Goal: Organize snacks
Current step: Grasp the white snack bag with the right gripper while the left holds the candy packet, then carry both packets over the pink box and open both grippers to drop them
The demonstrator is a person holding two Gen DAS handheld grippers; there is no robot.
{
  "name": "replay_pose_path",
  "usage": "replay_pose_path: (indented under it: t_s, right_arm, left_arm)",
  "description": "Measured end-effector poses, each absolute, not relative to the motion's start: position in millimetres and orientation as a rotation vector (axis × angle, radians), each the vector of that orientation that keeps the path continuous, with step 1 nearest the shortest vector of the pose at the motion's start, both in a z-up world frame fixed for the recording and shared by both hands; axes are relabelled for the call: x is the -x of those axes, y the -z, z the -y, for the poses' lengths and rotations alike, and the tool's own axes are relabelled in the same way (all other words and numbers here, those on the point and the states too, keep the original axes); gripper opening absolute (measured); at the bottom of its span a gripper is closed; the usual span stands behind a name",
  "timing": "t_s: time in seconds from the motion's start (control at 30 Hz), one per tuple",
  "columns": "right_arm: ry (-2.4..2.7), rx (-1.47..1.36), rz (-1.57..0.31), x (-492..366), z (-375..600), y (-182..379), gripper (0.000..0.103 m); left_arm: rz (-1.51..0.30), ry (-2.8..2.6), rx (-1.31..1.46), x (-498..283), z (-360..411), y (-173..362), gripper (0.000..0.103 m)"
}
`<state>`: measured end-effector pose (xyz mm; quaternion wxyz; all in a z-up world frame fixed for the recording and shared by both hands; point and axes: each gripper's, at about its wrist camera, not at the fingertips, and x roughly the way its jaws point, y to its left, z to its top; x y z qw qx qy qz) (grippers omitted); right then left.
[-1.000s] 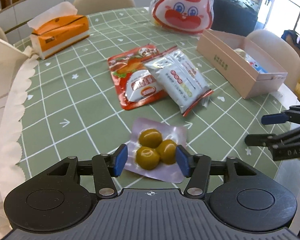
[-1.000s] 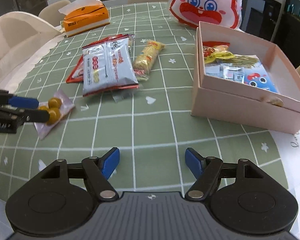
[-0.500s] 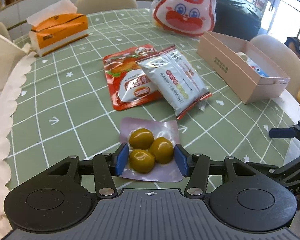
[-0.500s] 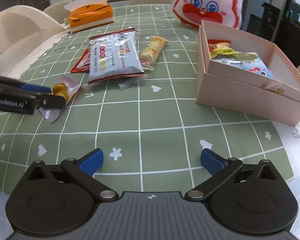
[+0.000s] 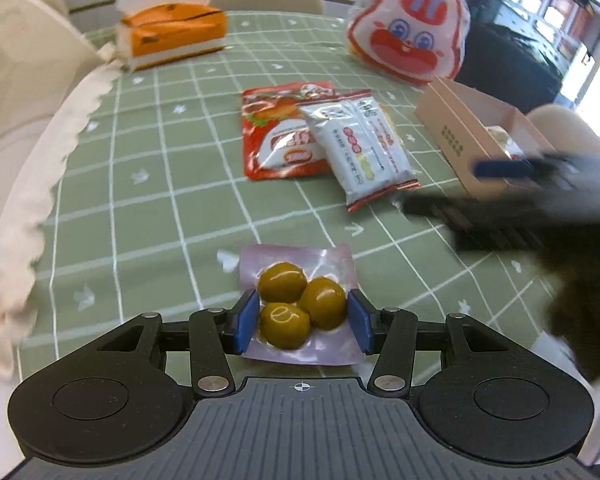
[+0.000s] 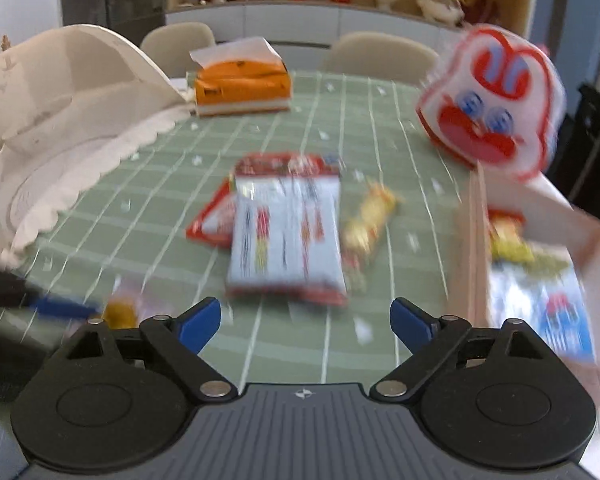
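My left gripper [image 5: 303, 322] is shut on a clear pouch of three green-brown balls [image 5: 300, 300], its blue pads pressing both sides; the pouch is tilted above the green checked tablecloth. My right gripper [image 6: 306, 322] is open wide and empty, facing a white-and-red snack packet [image 6: 286, 236] that lies over a red packet [image 6: 212, 220]. A small yellow snack [image 6: 370, 220] lies beside them. The pink open box [image 6: 540, 264] with several snacks in it stands on the right. The right gripper appears blurred in the left wrist view [image 5: 500, 184].
An orange tissue box [image 6: 242, 84] stands at the table's far side. A rabbit-faced bag [image 6: 496, 116] stands behind the pink box. A white lace-edged mesh cover [image 6: 60, 128] lies at the left. Chairs ring the table's far edge.
My left gripper closed on the pouch and lifted it. My right gripper opened wider and swung left toward the packets, blurring the view.
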<state>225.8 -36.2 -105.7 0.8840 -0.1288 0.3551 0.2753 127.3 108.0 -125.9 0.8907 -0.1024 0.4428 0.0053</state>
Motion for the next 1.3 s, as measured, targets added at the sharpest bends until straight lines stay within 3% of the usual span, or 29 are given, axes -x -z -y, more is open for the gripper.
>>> replay_pose_path:
  t_s: [0.27, 0.37, 0.47, 0.87, 1.13, 1.3]
  right_arm:
    - [-0.564, 0.236, -0.848, -284, -8, 127, 0.093]
    - [-0.554, 0.215, -0.887, -280, -9, 128, 0.078]
    - [-0.573, 0.200, -0.887, -268, -2, 120, 0.072]
    - [-0.471, 0.186, -0.907, -192, 84, 97, 0.070]
    - [-0.286, 0.113, -0.919, -150, 171, 91, 0.070]
    - [-0.162, 0.083, -0.874, -136, 236, 69, 0.070]
  left_arm:
    - [-0.901, -0.017, 0.259, -100, -113, 116, 0.054]
    - [-0.896, -0.020, 0.263, -95, -118, 113, 0.054]
    - [-0.883, -0.010, 0.279, -92, -120, 109, 0.054]
    - [-0.903, 0.193, 0.219, -100, -76, 109, 0.054]
    - [-0.952, 0.384, 0.141, -121, -8, 109, 0.054]
    - [-0.894, 0.501, 0.098, -135, 44, 81, 0.054]
